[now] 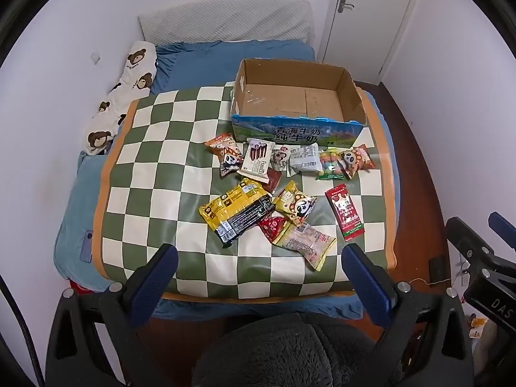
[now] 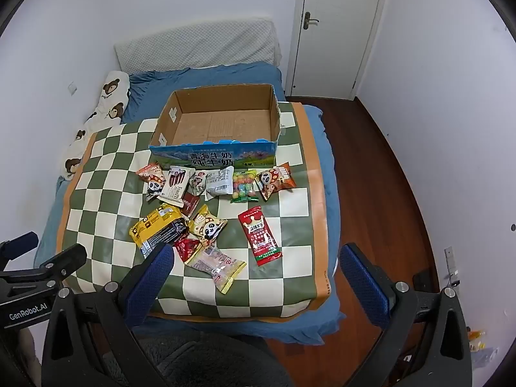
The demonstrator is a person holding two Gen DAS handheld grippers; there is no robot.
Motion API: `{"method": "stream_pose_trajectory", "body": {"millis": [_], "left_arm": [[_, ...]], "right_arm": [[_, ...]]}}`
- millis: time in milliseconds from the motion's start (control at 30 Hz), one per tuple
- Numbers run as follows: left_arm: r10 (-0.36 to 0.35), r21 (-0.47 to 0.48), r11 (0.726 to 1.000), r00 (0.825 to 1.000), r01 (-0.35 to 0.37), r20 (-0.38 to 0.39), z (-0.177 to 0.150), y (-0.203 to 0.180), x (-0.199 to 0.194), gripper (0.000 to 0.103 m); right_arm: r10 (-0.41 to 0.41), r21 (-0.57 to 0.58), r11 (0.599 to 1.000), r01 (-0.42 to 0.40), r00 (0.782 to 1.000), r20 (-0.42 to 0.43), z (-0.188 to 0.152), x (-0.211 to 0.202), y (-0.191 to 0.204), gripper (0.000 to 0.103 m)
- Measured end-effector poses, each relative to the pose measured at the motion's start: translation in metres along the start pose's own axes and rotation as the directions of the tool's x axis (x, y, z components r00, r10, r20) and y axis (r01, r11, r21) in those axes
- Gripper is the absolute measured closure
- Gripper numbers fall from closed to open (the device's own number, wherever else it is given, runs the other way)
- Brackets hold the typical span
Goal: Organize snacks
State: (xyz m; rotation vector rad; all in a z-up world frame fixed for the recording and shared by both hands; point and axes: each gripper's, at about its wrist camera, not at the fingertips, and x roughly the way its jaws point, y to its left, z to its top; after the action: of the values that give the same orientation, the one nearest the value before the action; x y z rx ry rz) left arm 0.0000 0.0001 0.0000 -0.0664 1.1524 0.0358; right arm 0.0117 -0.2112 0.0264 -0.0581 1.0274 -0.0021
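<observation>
Several snack packets lie scattered on a green-and-white checkered mat [image 1: 151, 174] [image 2: 96, 200] spread over a bed. Among them are a large yellow bag [image 1: 237, 209] [image 2: 158, 227], a red packet [image 1: 345, 214] [image 2: 259, 235] and a clear pale packet [image 1: 304, 242] [image 2: 217, 266]. Behind them stands an open cardboard box [image 1: 351, 93] [image 2: 167, 116], nothing inside. My left gripper [image 1: 258, 256] hangs open above the mat's near edge. My right gripper [image 2: 256, 256] is open too, high over the near right part of the mat. Neither holds anything.
The bed has a blue sheet [image 1: 193, 61], a bear-print pillow [image 1: 129, 93] on the left by the wall, and a white headboard [image 1: 225, 19]. A phone [image 1: 87, 246] lies at the left edge. Wooden floor [image 2: 371, 174] and a closed door [image 2: 338, 25] are to the right. A dark fuzzy garment [image 1: 283, 348] fills the bottom.
</observation>
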Motion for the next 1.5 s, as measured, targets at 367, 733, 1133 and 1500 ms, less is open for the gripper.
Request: {"method": "stream_pose_trajectory", "body": {"millis": [367, 733, 1133, 1500], "left_arm": [[-0.005, 0.002, 1.000, 1.000, 0.005, -0.001, 0.0004, -0.0002, 0.0005, 0.000], [-0.004, 0.002, 1.000, 1.000, 0.004, 0.005, 0.0020, -0.0042, 0.0025, 0.000], [-0.004, 0.003, 1.000, 1.000, 0.004, 0.008, 0.0024, -0.0054, -0.0003, 0.000], [-0.009, 0.001, 1.000, 1.000, 0.008, 0.008, 0.0025, -0.0052, -0.0004, 0.000]], "right_arm": [[-0.002, -0.001, 1.000, 0.002, 1.000, -0.007, -0.0005, 0.0000, 0.0001, 0.000], [0.001, 0.000, 1.000, -0.001, 1.000, -0.005, -0.0001, -0.0011, -0.0003, 0.000], [0.004, -0.001, 1.000, -0.004, 1.000, -0.006, 0.0001, -0.0007, 0.0006, 0.000], [0.004, 0.001, 1.000, -0.004, 1.000, -0.008, 0.0001, -0.0002, 0.0010, 0.000]]}}
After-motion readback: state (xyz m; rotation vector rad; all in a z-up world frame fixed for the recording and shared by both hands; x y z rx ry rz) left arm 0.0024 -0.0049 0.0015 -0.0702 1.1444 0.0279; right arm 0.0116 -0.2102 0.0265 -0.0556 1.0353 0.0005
